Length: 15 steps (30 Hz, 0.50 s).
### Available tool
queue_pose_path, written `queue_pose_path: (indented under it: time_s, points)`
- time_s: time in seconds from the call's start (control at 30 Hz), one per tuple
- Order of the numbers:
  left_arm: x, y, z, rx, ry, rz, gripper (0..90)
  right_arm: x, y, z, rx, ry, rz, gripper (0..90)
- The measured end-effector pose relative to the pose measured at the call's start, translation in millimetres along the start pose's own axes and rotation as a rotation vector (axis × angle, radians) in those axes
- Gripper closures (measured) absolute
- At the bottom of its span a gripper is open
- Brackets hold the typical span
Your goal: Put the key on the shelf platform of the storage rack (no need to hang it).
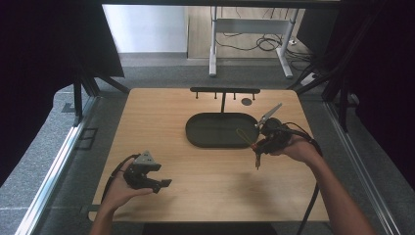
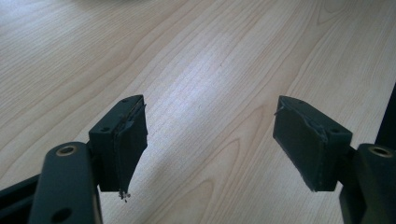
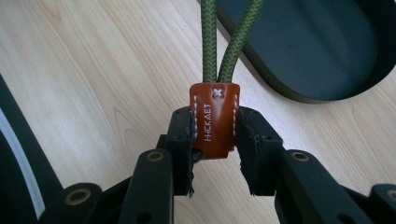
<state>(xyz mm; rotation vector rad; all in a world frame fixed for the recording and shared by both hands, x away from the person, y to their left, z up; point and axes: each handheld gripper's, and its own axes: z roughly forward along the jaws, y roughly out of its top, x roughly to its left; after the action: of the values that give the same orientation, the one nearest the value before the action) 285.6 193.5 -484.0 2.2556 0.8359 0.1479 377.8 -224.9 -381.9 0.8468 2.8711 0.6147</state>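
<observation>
My right gripper (image 1: pixel 257 146) is shut on a brown leather tab (image 3: pixel 214 123) with white stitching. A loop of green cord (image 3: pixel 233 42) rises from the tab toward the dark oval tray (image 3: pixel 303 46). From above, the cord loop (image 1: pixel 243 135) lies over the right end of the tray (image 1: pixel 195 139), and a thin dark piece (image 1: pixel 257 160) hangs below the gripper. My left gripper (image 1: pixel 162 176) is held low over the front left of the table. Its jaws stand wide apart with only bare wood between them (image 2: pixel 210 116).
Behind the tray a black rack (image 1: pixel 224 90) with several small pegs stands on a thin post. A small round disc (image 1: pixel 246 102) lies next to it. Dark curtains and metal rails flank the wooden table (image 1: pixel 161 117).
</observation>
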Motion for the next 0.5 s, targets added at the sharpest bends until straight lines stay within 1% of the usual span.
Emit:
queue_pose_path:
  time_s: [0.13,0.17,0.27,0.5]
  points:
    - [-0.4,0.0,0.4,0.002,0.001,0.001,26.5,-1.9,1.2,-0.6,-0.002,-0.004,0.004,67.6]
    - [-1.1,0.0,0.4,0.000,0.000,-0.008,26.5,-3.8,2.3,-0.6,0.005,-0.006,0.004,67.6]
    - [-1.3,0.0,0.6,0.001,0.000,-0.008,26.5,-5.7,4.0,-0.6,0.004,-0.009,0.006,67.6]
    - [-1.7,0.2,1.7,0.005,-0.003,-0.004,26.5,-11.0,11.4,0.0,0.007,-0.007,-0.014,67.5]
